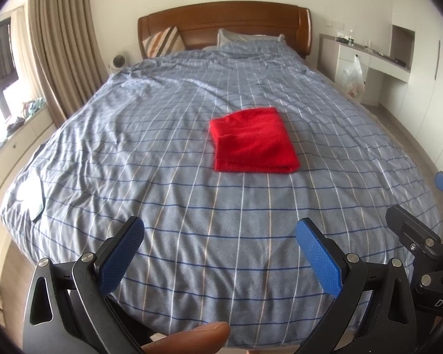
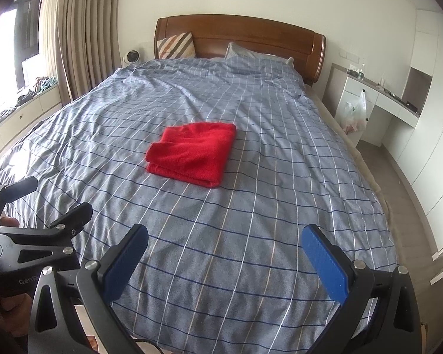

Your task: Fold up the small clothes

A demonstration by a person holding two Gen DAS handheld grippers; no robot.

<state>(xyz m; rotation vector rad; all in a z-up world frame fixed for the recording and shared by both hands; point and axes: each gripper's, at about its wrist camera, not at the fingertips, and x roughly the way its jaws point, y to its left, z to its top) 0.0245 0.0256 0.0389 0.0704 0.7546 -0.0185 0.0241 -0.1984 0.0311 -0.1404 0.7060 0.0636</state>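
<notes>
Red cloth (image 1: 252,141): folded into a neat layered rectangle, flat on mid bed (image 1: 192,236), checked blue cover. Folding judged complete; next move, if any, a reach forward to shift it aside. Left tongs (image 1: 220,253) and right tongs (image 2: 226,258): both released, empty, well short of cloth, near foot of bed.

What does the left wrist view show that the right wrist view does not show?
Only the left wrist view shows a fingertip at the bottom edge and the left gripper open in the foreground. Only the right wrist view shows the right gripper open in the foreground. Both show the folded red cloth on the checked bed cover, the headboard and the curtain.
</notes>
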